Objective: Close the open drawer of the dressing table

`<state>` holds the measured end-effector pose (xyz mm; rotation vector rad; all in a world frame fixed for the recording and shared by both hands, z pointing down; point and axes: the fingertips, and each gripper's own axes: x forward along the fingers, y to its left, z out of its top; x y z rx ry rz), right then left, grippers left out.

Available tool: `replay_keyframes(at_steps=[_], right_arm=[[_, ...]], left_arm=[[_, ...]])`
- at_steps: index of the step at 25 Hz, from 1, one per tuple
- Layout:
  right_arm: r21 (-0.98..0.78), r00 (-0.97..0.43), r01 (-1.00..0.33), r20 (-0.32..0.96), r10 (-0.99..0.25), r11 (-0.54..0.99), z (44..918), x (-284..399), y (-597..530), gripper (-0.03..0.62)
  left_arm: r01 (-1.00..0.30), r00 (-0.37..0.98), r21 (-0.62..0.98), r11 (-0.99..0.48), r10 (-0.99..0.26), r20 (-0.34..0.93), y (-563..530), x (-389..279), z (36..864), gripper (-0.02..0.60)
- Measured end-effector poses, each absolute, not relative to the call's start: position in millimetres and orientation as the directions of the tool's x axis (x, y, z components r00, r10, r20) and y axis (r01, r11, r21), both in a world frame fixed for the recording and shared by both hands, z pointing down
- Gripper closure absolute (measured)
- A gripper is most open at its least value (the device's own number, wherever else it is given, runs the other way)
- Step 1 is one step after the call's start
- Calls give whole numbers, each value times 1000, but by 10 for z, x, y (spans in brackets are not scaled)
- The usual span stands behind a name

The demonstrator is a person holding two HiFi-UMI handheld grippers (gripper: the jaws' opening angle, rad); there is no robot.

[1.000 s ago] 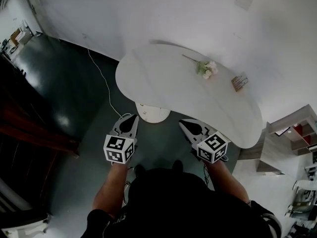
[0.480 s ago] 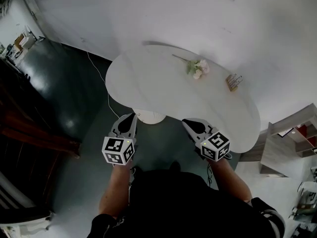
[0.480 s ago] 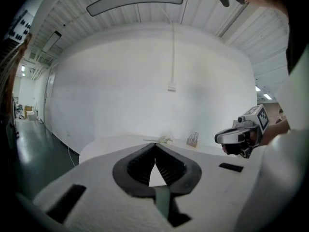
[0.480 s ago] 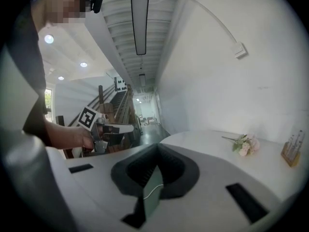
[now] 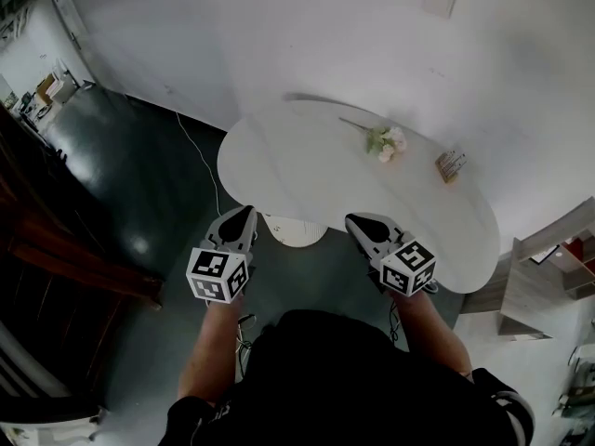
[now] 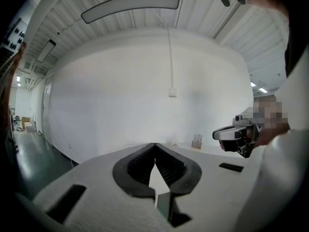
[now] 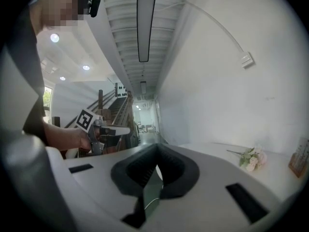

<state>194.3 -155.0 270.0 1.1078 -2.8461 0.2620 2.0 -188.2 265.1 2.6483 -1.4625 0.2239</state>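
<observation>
Now the left gripper (image 5: 244, 217) and right gripper (image 5: 359, 223) hover by the near edge of the surface (image 5: 307, 170), fingers pinched together on nothing; drawer probably hidden beneath, open or closed unclear

We face a plain white wall (image 5: 279, 35) with a small box (image 5: 439, 0) mounted high. The dark floor (image 5: 121, 184) gleams, a white cable (image 5: 195, 142) trailing across it. A wooden staircase (image 7: 118, 105) stands left, open shelves (image 5: 558, 258) right, a long ceiling light (image 7: 145, 25) overhead.
</observation>
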Motion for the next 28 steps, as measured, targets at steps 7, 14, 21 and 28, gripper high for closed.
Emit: replay_keyframes(at_steps=[7, 14, 21, 28], right_arm=[[-73, -724, -690, 100, -683, 721, 2476, 1617, -1604, 591], [-56, -730, -682, 108, -675, 729, 2464, 1385, -1579, 591], [-66, -726, -686, 130, -676, 724, 2523, 1353, -1526, 591], [-74, -735, -675, 145, -662, 734, 2589, 1321, -1430, 591]], left_arm=[[-825, 560, -4, -566, -817, 142, -1976, -228, 2406, 581], [-824, 563, 25, -566, -813, 152, -1962, -449, 2509, 581], [-830, 556, 50, -556, -816, 159, -1926, -551, 2595, 581], [-835, 549, 75, -545, -817, 174, -1821, -589, 2705, 581]])
